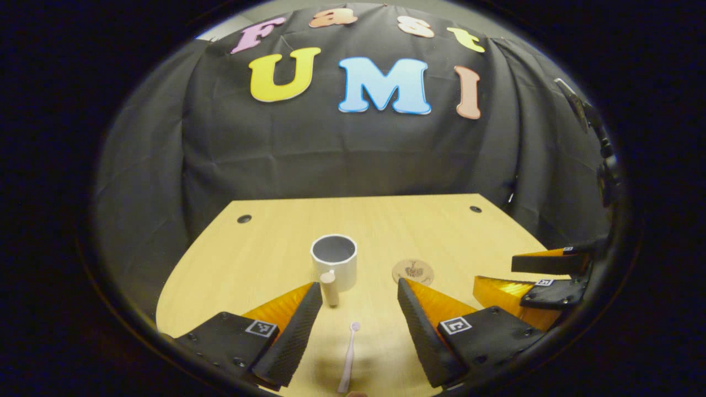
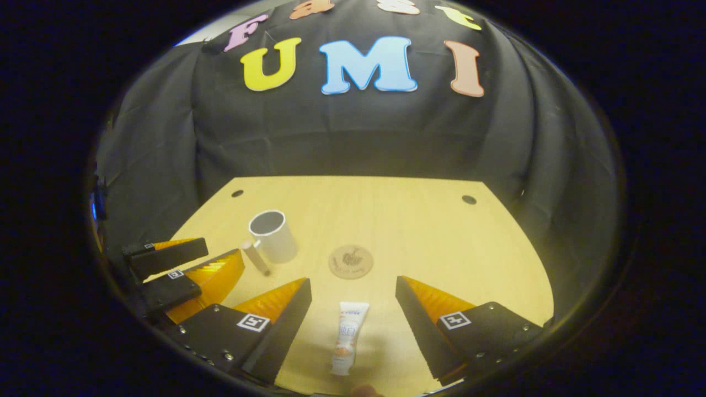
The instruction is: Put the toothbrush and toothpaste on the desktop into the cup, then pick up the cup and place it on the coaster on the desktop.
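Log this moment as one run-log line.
left hand-held gripper: open over toothbrush | right hand-held gripper: open over toothpaste tube | cup: empty, upright, beside coaster | stage: nothing grasped

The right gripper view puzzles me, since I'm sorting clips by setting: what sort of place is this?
Most likely a staged recording booth, not a bathroom: a black cloth wall backs a bare wooden desktop, with only a cup, coaster and toothpaste laid out.
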Demonstrator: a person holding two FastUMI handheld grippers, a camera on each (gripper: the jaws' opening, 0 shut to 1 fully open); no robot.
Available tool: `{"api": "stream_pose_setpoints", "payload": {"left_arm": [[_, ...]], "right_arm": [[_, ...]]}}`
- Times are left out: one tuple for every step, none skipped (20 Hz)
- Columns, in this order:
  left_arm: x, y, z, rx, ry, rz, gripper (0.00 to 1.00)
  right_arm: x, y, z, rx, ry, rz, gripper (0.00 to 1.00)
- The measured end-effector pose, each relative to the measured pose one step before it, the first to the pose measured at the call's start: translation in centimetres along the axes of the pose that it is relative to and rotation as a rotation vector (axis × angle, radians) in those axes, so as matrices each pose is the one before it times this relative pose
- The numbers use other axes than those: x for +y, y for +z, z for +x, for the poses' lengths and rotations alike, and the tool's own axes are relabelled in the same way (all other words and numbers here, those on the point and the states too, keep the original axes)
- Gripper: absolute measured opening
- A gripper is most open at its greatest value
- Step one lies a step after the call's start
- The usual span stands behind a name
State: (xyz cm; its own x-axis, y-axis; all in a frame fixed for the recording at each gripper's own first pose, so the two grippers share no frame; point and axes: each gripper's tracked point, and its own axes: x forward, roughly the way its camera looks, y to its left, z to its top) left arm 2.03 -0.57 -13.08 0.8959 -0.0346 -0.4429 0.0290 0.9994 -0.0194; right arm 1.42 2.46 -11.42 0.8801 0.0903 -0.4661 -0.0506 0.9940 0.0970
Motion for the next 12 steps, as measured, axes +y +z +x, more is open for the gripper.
{"api": "stream_pose_setpoints", "payload": {"left_arm": [[0.212, -0.833, 0.551, 0.03721, 0.00382, -0.00404, 0.92], [0.241, -0.738, 0.628, 0.03612, 0.00313, -0.00323, 0.92], [0.115, -1.008, 0.625, 0.03944, 0.00025, -0.00041, 0.92], [0.136, -0.903, 0.569, 0.04177, -0.00157, -0.00031, 0.92], [0.021, -0.731, 0.338, 0.0451, -0.00335, -0.00063, 0.92], [-0.221, -0.686, 0.491, 0.03989, -0.00912, -0.00376, 0.92], [-0.123, -0.885, 0.527, 0.04025, -0.00581, -0.00155, 0.92], [0.203, -0.527, 0.687, 0.03178, 0.00173, 0.00343, 0.92], [0.049, -0.457, 0.662, 0.03373, 0.00299, 0.00529, 0.92], [0.023, -0.433, 0.586, 0.02969, -0.00044, -0.00202, 0.92], [-0.022, -0.667, 0.469, 0.03428, -0.0018, -0.00576, 0.92], [-0.001, -0.687, 0.482, 0.03449, -0.00386, -0.00754, 0.92]], "right_arm": [[0.047, -0.704, 0.426, 0.03813, 0.00193, 0.00644, 0.96], [-0.066, -0.636, 0.335, 0.03243, 0.00174, 0.00514, 0.96], [0.062, -0.714, 0.531, 0.03673, -0.00266, 0.00443, 0.96], [-0.019, -0.524, 0.421, 0.03708, 0.00005, 0.00506, 0.96], [-0.031, -0.704, 0.687, 0.03794, 0.00089, 0.00648, 0.96], [-0.111, -0.593, 0.557, 0.03558, 0.0013, 0.0067, 0.96], [-0.149, -0.515, 0.369, 0.031, 0.00318, 0.00542, 0.95], [-0.003, -0.271, 0.181, 0.02966, 0.00345, 0.00635, 0.97], [0.128, -0.546, 0.484, 0.02963, 0.00345, 0.00669, 0.97], [0.0, -0.47, 0.416, 0.02932, 0.00304, 0.00514, 0.97], [0.039, -0.547, 0.418, 0.0275, 0.00205, 0.00067, 0.97], [-0.146, -0.546, 0.305, 0.0336, -0.00343, -0.00374, 0.97]]}}
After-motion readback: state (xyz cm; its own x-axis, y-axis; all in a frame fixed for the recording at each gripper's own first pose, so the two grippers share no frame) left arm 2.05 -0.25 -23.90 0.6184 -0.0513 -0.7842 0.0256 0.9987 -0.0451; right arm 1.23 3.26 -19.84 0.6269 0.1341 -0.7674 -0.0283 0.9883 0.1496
